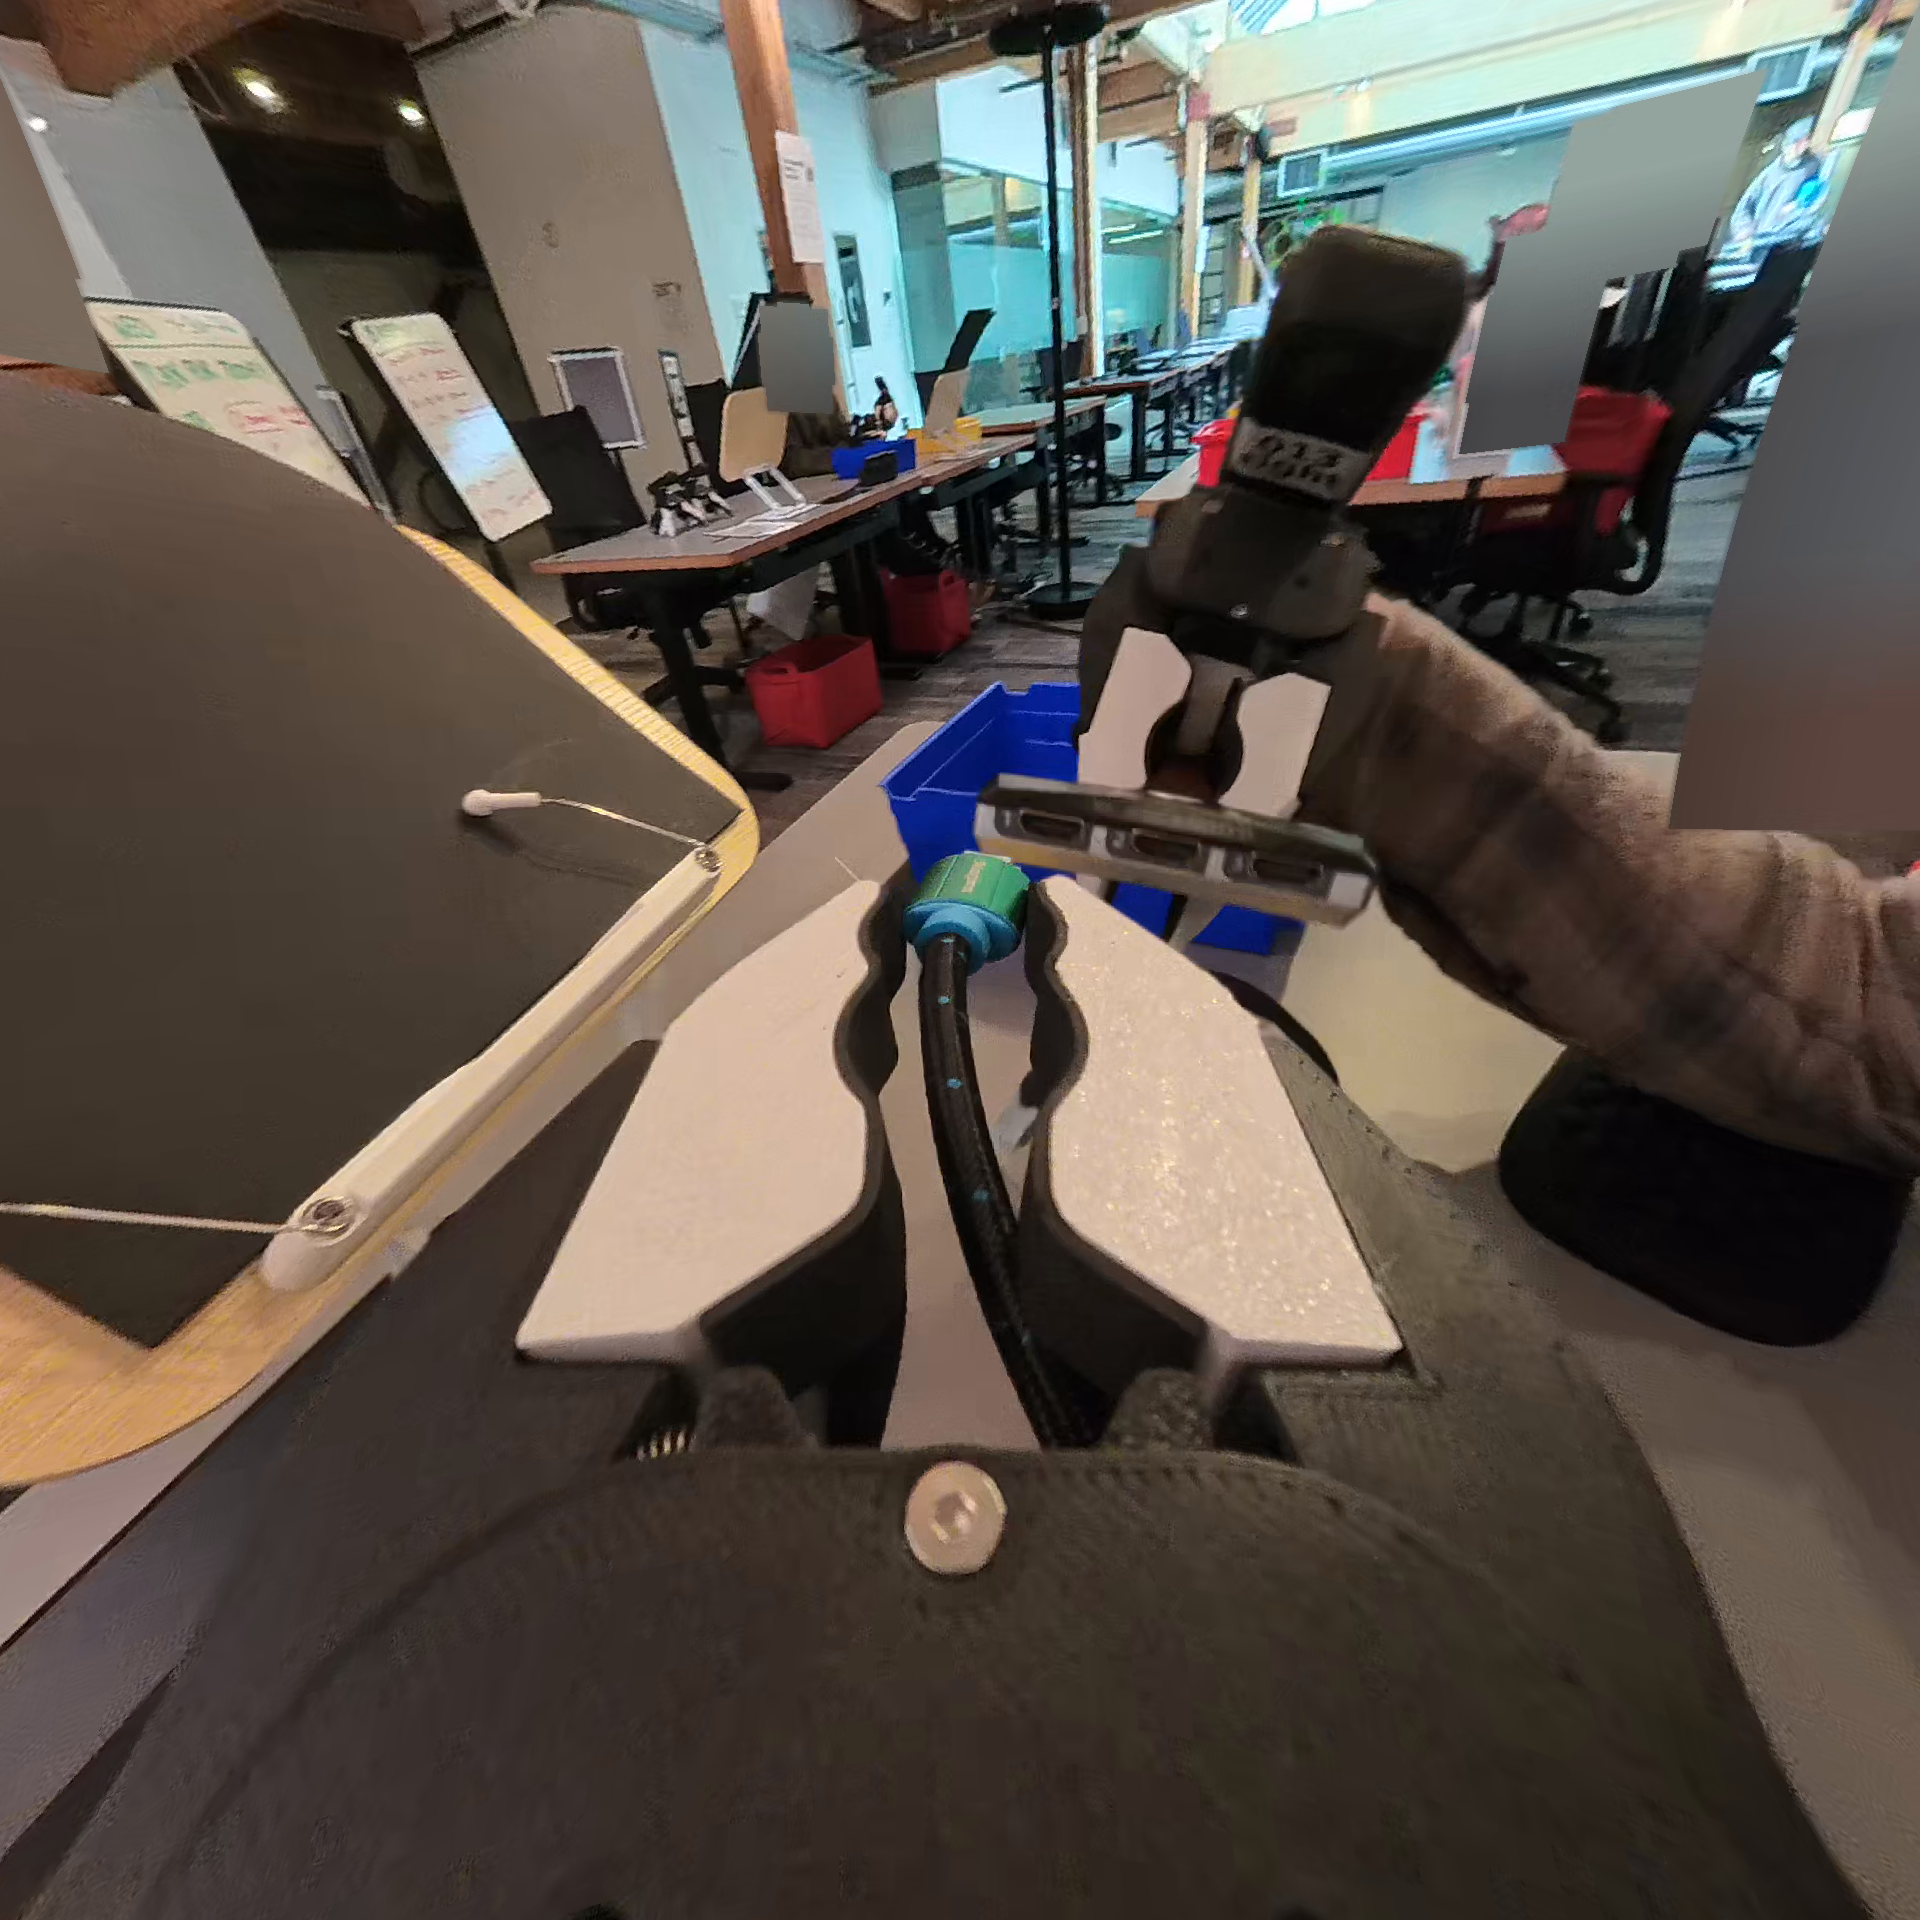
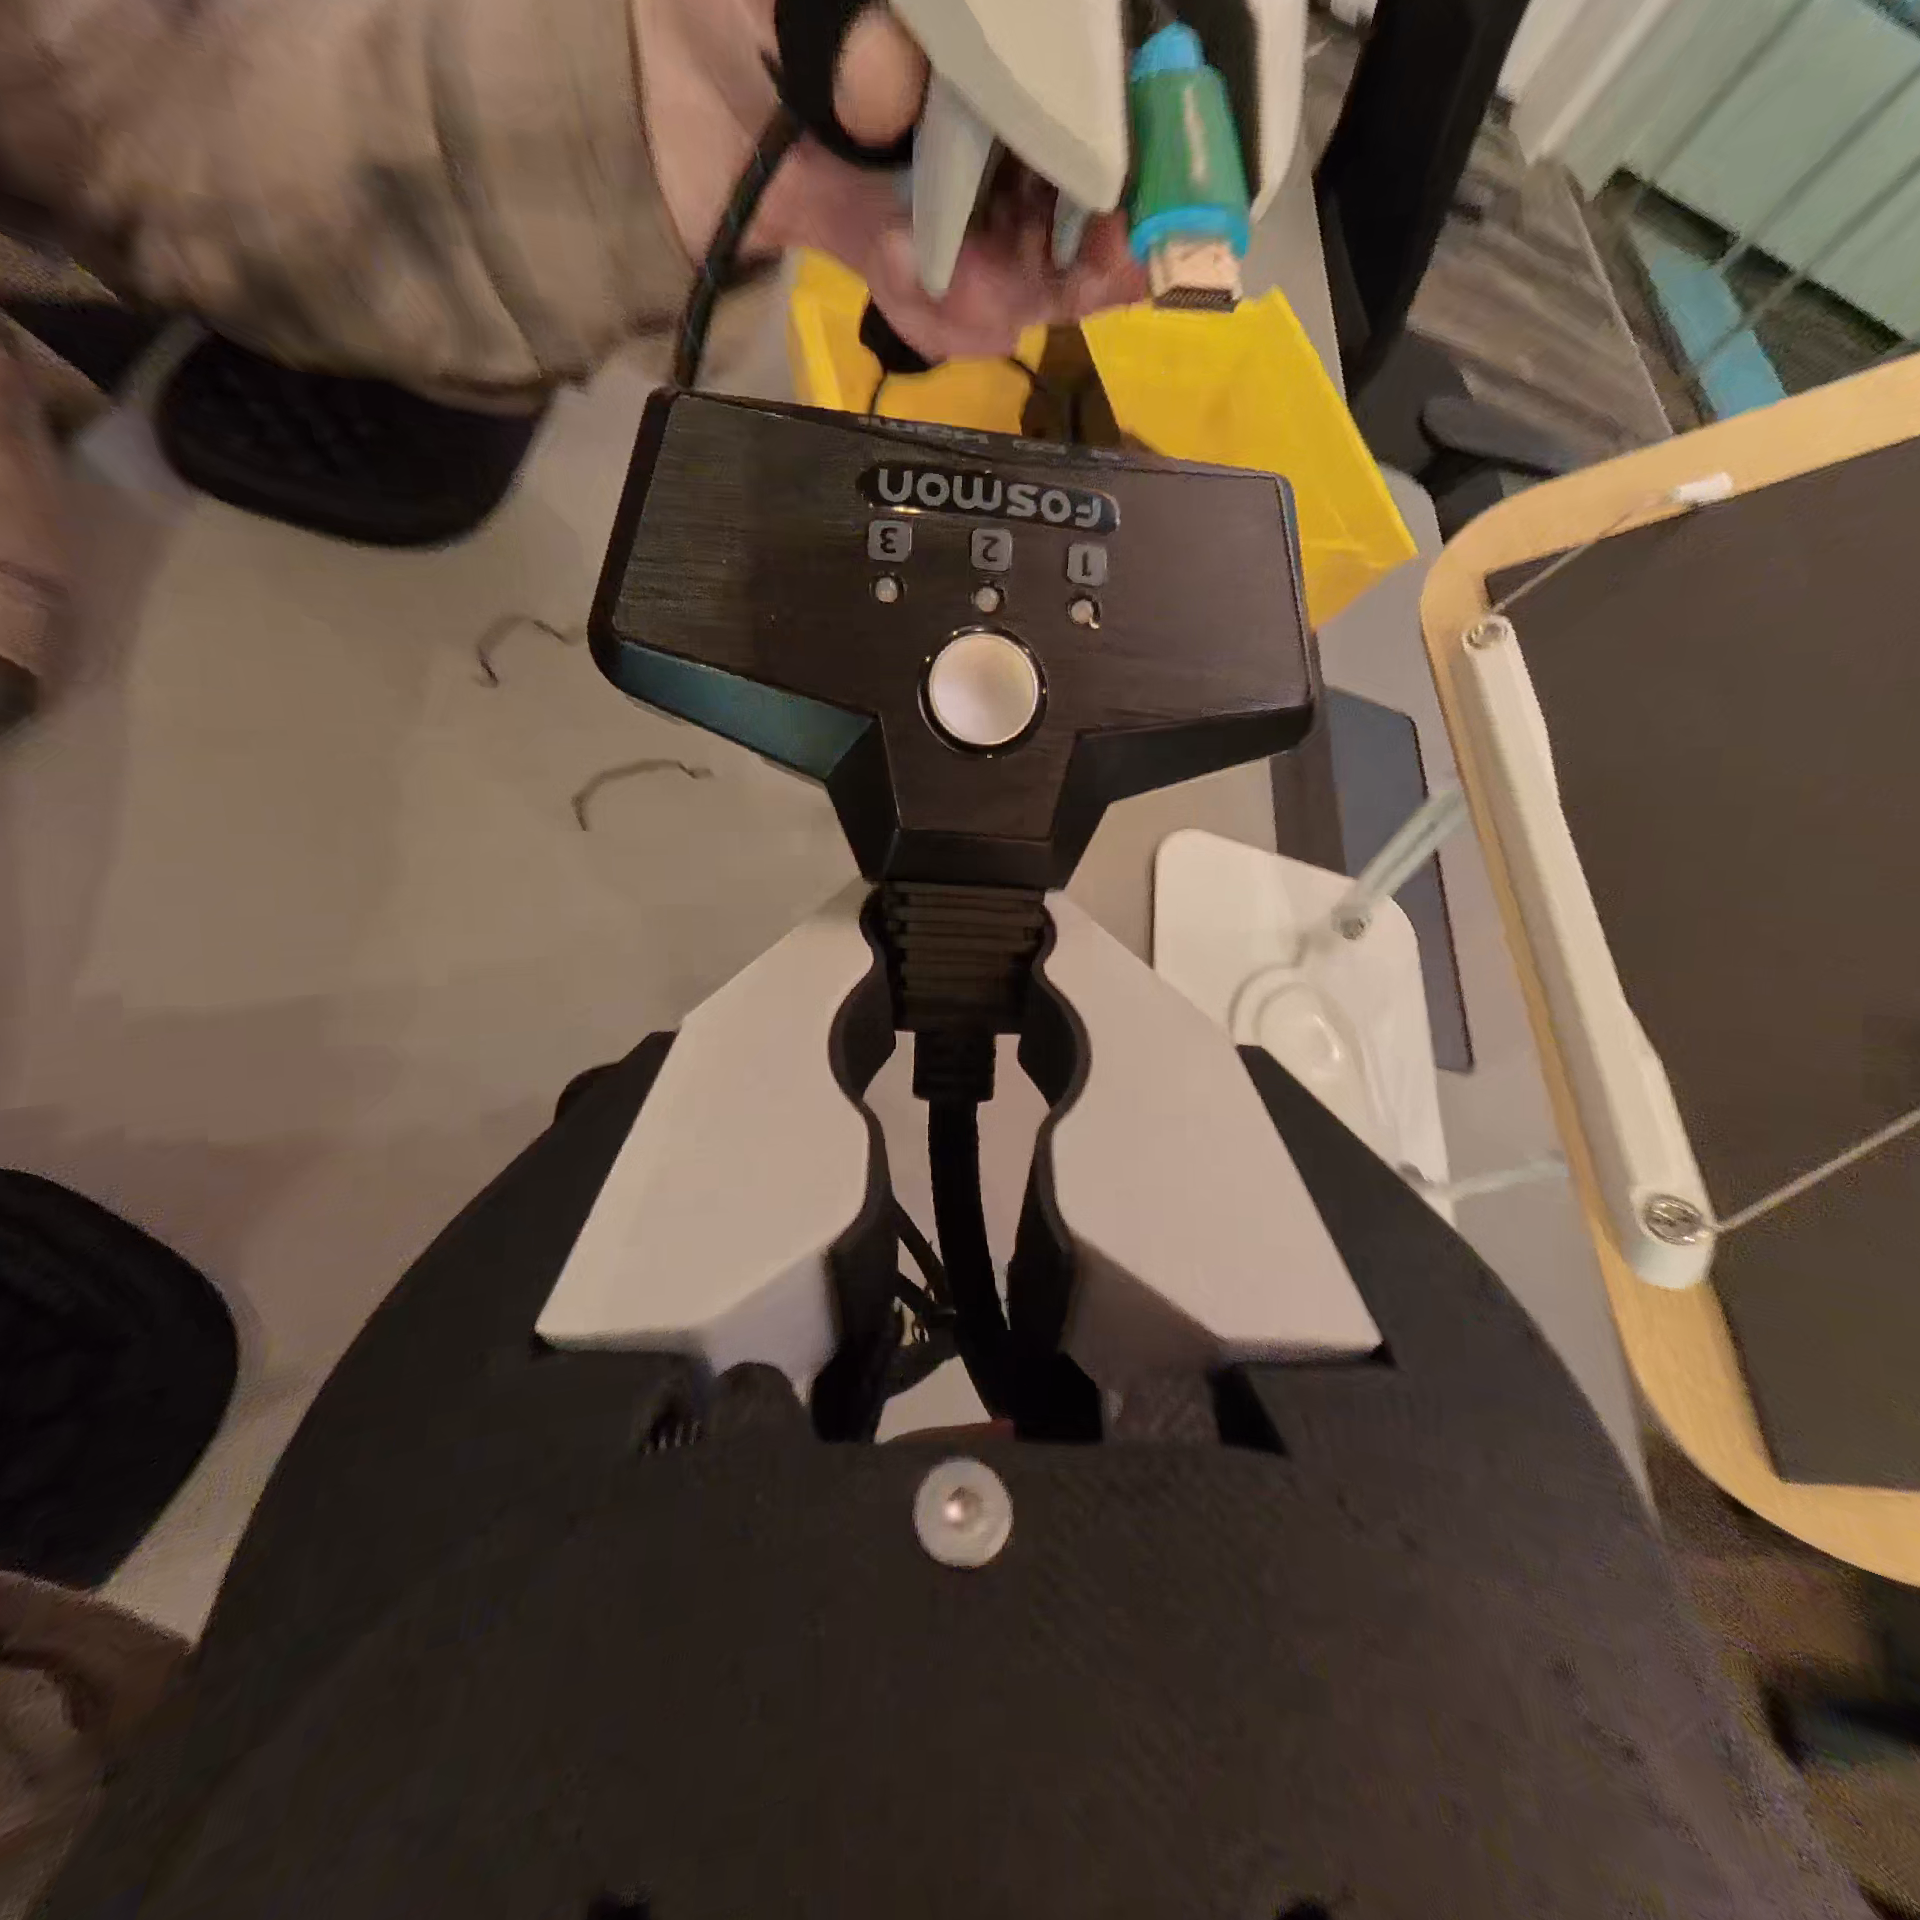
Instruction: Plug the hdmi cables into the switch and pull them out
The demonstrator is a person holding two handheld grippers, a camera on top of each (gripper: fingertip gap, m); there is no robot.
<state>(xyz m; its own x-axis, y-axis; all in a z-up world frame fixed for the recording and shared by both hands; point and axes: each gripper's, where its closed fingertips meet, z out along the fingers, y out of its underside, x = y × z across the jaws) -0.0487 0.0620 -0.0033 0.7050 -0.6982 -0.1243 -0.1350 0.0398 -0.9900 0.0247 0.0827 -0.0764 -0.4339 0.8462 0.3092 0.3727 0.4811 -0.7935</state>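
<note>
My left gripper (image 1: 961, 914) is shut on a green and blue HDMI plug (image 1: 966, 902) with a black braided cable (image 1: 961, 1122) running back between the fingers. The plug is held in the air, just left of and below the switch's three-port face (image 1: 1169, 852), apart from it. My right gripper (image 2: 961, 935) is shut on the ribbed cable collar of the black HDMI switch (image 2: 956, 613), which has three numbered lights and a round button. In the right wrist view the left gripper (image 2: 1164, 187) holds the plug (image 2: 1184, 156), metal tip bare, beyond the switch's far edge.
A blue bin (image 1: 977, 769) sits behind the switch on the grey table (image 1: 1455, 1060). A yellow bin (image 2: 1226, 416) lies under the plug. A black board with a wooden rim (image 1: 312, 831) stands at the left, also in the right wrist view (image 2: 1714, 935). A white stand (image 2: 1288, 987) sits beside it. The gap from one gripper's tips to the other's is roughly 11 cm.
</note>
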